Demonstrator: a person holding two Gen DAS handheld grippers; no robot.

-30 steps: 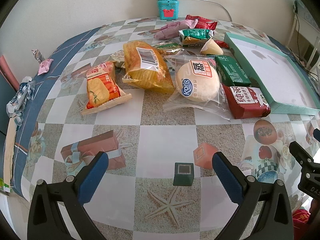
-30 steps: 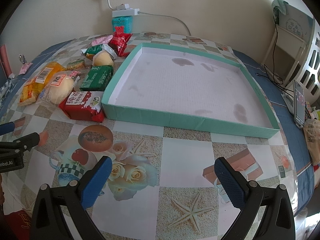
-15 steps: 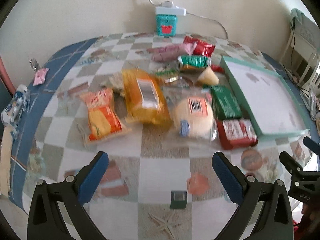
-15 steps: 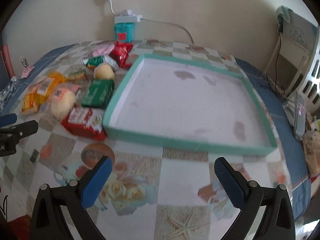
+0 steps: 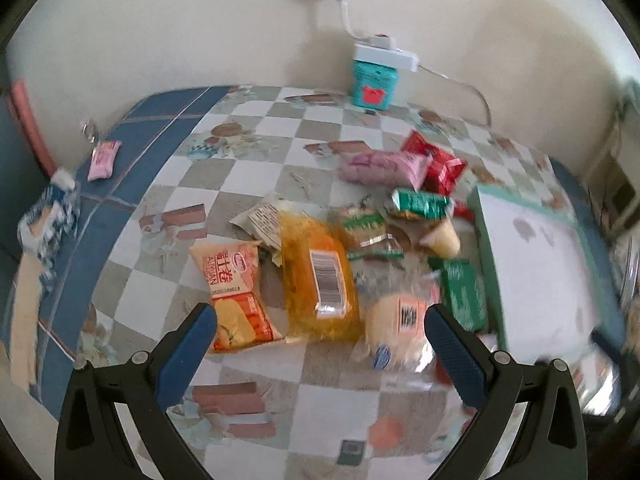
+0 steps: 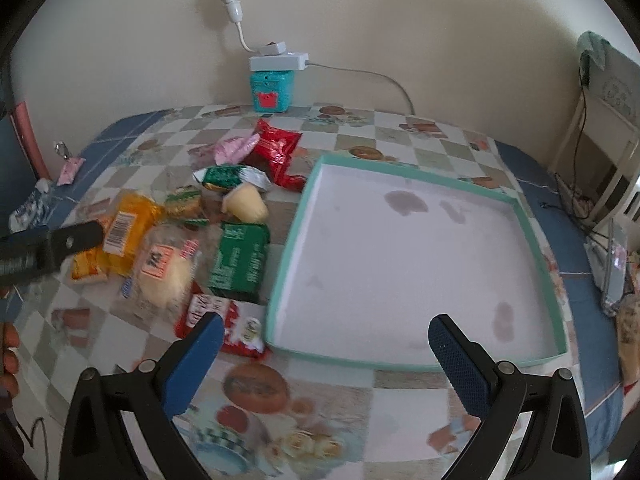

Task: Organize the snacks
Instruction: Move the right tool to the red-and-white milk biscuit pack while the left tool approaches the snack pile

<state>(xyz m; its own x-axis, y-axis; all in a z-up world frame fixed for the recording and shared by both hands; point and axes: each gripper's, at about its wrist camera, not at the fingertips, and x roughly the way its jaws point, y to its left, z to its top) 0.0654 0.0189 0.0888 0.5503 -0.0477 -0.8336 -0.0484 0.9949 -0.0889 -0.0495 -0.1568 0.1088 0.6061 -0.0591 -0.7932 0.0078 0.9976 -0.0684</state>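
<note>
On the counter (image 6: pixel 400 412) our teal tray (image 6: pixel 532 236) sits empty, every snack (image 5: pixel 316 280) beside it, both grippers (image 5: pixel 320 344) (image 6: pixel 326 344) spread and holding nothing.

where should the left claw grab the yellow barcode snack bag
Probably across its short width at the near end. The yellow barcode bag lies flat with its long axis running away from the open left claw, so coming down from above and straddling that end fits. The orange packet crowds its left edge.
</note>
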